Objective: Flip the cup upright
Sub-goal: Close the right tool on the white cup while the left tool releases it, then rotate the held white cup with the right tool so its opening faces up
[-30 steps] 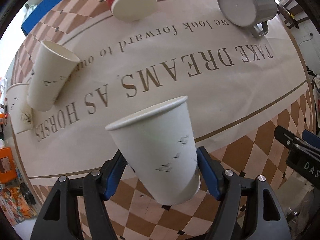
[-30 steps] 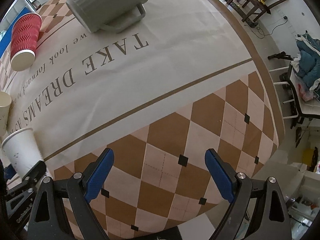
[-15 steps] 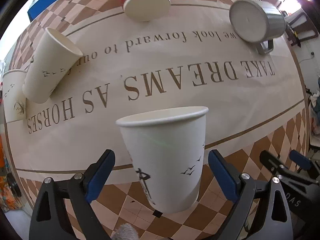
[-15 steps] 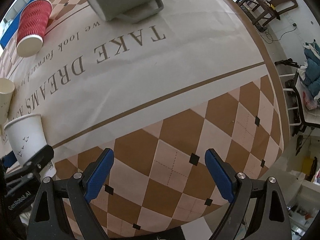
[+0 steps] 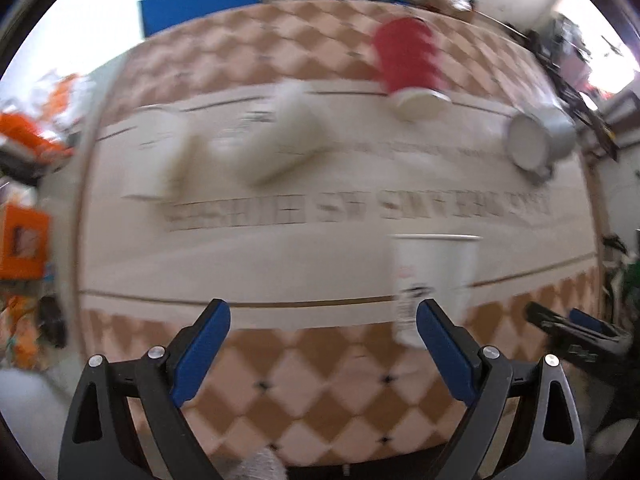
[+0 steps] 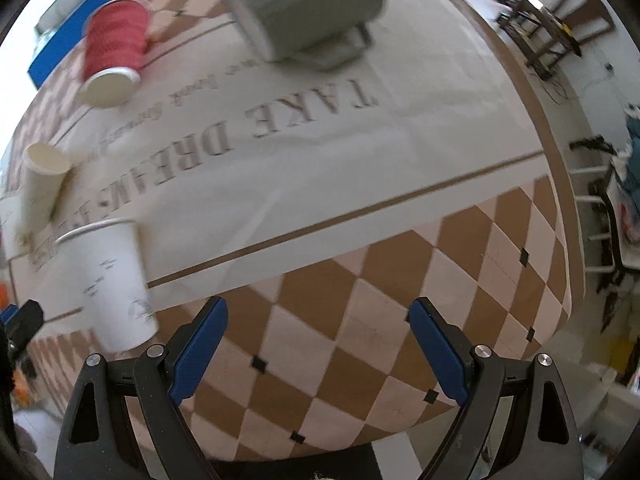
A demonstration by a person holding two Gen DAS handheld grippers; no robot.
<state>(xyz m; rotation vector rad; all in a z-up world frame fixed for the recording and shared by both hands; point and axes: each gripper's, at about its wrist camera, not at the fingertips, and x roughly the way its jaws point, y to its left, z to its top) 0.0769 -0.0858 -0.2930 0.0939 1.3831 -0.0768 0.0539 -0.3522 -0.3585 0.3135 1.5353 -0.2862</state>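
Observation:
A white paper cup (image 5: 434,280) with small bird prints stands upright on the tablecloth, just beyond and right of my left gripper (image 5: 320,340), which is open and empty. The same cup shows at the left of the right wrist view (image 6: 110,284). My right gripper (image 6: 318,340) is open and empty over the checkered border. A second white paper cup (image 5: 280,140) lies on its side further back; it also shows in the right wrist view (image 6: 40,176). The left wrist view is motion-blurred.
A red ribbed cup (image 6: 114,56) and a grey mug (image 6: 308,12) lie on their sides at the far side of the tablecloth (image 6: 360,152). Another white cup (image 5: 154,156) stands at the far left. The table edge (image 6: 552,280) runs at right.
My left gripper opened, let go of the white cup, left it upright, and drew back and to the left. The right gripper shifted only slightly.

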